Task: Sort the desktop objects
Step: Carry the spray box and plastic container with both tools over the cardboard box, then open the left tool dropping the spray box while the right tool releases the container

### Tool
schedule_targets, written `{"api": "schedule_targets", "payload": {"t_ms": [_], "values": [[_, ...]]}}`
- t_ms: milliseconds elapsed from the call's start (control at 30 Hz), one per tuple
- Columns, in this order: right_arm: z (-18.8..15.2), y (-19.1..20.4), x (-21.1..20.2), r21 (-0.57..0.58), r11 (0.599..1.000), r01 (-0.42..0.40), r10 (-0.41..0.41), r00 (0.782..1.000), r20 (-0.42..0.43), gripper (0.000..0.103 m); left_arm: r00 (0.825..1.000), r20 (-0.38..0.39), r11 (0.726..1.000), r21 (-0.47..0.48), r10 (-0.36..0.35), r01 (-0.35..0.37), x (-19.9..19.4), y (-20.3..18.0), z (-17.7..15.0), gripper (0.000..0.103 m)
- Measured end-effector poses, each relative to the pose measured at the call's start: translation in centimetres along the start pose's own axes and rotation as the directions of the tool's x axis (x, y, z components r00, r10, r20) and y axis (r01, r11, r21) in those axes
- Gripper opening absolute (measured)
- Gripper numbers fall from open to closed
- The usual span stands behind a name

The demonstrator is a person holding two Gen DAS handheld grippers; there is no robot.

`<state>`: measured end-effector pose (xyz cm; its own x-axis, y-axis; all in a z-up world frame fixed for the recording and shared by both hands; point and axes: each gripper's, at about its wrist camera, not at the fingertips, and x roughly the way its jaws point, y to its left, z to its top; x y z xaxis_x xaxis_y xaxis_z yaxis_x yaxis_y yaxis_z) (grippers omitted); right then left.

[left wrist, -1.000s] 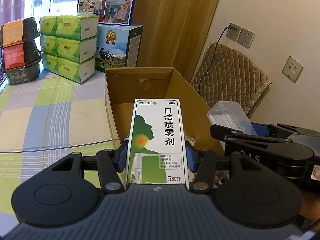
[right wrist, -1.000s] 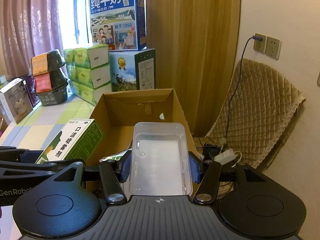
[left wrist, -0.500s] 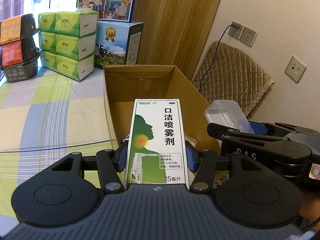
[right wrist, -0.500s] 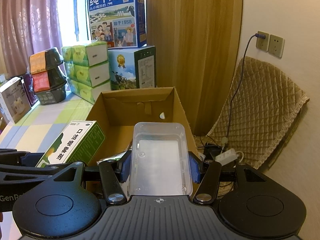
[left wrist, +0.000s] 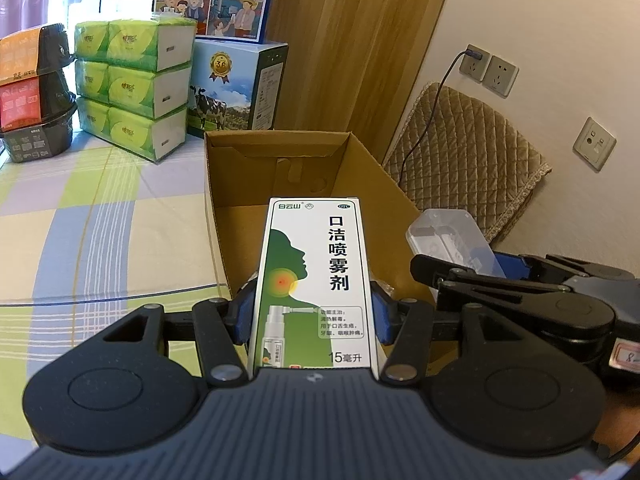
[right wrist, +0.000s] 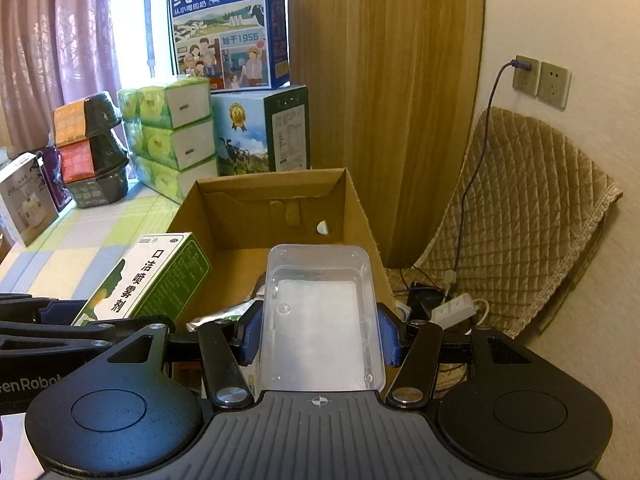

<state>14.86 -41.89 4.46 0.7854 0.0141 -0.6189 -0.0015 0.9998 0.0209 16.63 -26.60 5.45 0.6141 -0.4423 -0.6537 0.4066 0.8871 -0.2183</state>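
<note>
Spray box [left wrist: 316,280] pinched lengthwise in left gripper [left wrist: 312,316]; open carton [left wrist: 280,168] at 12 o'clock; right gripper [right wrist: 320,336] clamps clear tray [right wrist: 320,312].

A checked cloth [left wrist: 100,216] in green, lilac and cream covered the table. On it stood an open cardboard box [left wrist: 372,172], stacked green tissue packs [left wrist: 136,84], two milk cartons (the blue one [right wrist: 228,28] atop the other [right wrist: 260,132]), stacked black instant-noodle bowls [right wrist: 90,148] and a small white box [right wrist: 26,196] at the left edge
</note>
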Motion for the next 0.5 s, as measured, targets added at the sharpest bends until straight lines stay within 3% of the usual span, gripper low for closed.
{"api": "schedule_targets", "payload": {"t_ms": [500], "values": [[0.1, -0.9, 0.5, 0.016, 1.0, 0.01, -0.01, 1.0, -0.006, 0.054, 1.0, -0.018, 1.0, -0.019, 0.01, -0.01, 1.3, 0.0, 0.5, 0.053]]}}
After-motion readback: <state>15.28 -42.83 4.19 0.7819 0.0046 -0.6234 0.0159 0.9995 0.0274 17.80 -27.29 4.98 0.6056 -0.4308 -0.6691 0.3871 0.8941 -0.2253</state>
